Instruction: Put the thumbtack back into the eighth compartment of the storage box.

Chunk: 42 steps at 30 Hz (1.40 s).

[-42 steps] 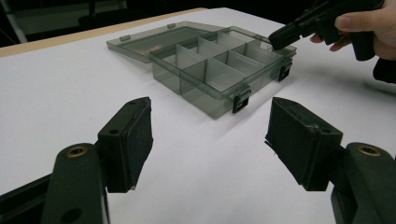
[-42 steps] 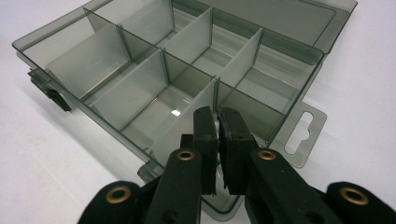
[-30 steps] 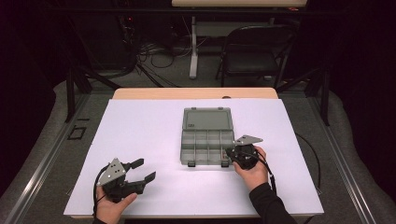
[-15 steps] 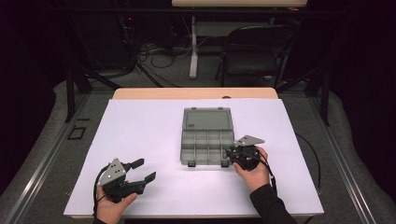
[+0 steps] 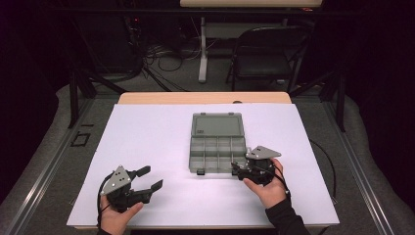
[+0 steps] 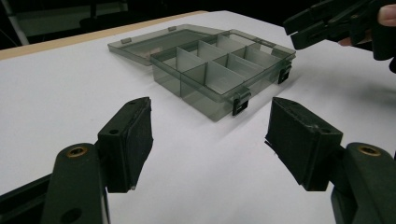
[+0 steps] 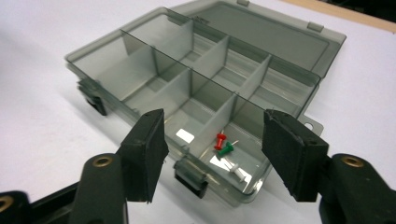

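A grey see-through compartment box [image 5: 210,156] lies in the middle of the white table, its lid [image 5: 217,125] folded flat behind it. In its near right compartment lie a red pushpin [image 7: 220,140], a green pushpin [image 7: 227,149] and a white pushpin [image 7: 236,170]. My right gripper [image 5: 237,169] hovers at that corner; in the right gripper view its jaws [image 7: 212,149] have just been opening and stand wide with nothing between them. My left gripper [image 5: 150,177] rests open at the front left, facing the box [image 6: 205,79], with the right gripper [image 6: 327,21] beyond it.
A white sheet [image 5: 147,137] covers the table, with a wooden strip [image 5: 205,98] at its far edge. Two black latches [image 7: 191,179] hang on the box's front wall. A black chair [image 5: 266,49] and cables stand on the floor beyond.
The right gripper's jaws have opened and it has lifted slightly at the box's near right corner. The left gripper has kept still.
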Motion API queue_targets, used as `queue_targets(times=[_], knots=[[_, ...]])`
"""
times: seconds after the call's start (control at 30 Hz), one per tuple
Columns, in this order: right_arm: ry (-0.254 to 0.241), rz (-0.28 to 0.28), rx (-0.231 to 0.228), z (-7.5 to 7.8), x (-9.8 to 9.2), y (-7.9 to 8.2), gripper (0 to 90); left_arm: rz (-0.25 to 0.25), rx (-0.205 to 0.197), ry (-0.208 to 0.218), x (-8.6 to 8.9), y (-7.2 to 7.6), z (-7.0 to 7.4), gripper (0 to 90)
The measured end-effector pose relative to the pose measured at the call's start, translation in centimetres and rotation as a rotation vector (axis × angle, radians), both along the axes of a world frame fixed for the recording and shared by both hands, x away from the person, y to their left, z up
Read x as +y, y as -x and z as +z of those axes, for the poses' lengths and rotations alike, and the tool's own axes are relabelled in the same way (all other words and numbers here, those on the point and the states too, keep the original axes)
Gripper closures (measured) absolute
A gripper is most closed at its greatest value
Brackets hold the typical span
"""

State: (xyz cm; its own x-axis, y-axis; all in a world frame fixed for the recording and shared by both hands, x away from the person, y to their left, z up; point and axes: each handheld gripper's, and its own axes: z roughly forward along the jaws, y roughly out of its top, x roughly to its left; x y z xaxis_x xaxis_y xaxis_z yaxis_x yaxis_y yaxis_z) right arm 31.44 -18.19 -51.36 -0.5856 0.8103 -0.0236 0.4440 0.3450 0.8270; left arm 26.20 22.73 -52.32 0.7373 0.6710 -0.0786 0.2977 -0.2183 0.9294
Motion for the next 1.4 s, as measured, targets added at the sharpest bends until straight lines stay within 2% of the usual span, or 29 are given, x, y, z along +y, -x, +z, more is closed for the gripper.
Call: queue_targets(times=[0.27,0.6,0.9,1.17,1.4], knots=[[-0.050,0.035,-0.030,0.7,-0.8,2.2,34.1,0.011,-0.002,0.001,0.1,0.0,0.0,30.9],[-0.085,0.031,-0.066,0.5,-1.8,4.4,33.7,0.016,-0.005,0.002,0.1,0.1,0.1,30.9],[-0.087,-0.002,-0.099,-0.5,-2.9,5.0,33.8,0.023,-0.006,0.006,0.4,0.1,0.1,30.9],[-0.089,-0.050,-0.108,-1.5,-4.1,5.8,33.7,0.033,-0.007,0.007,0.6,0.0,0.1,30.9],[-0.081,-0.070,-0.110,-1.9,-4.7,5.9,33.7,0.038,-0.001,0.005,0.6,-0.1,0.1,30.9]])
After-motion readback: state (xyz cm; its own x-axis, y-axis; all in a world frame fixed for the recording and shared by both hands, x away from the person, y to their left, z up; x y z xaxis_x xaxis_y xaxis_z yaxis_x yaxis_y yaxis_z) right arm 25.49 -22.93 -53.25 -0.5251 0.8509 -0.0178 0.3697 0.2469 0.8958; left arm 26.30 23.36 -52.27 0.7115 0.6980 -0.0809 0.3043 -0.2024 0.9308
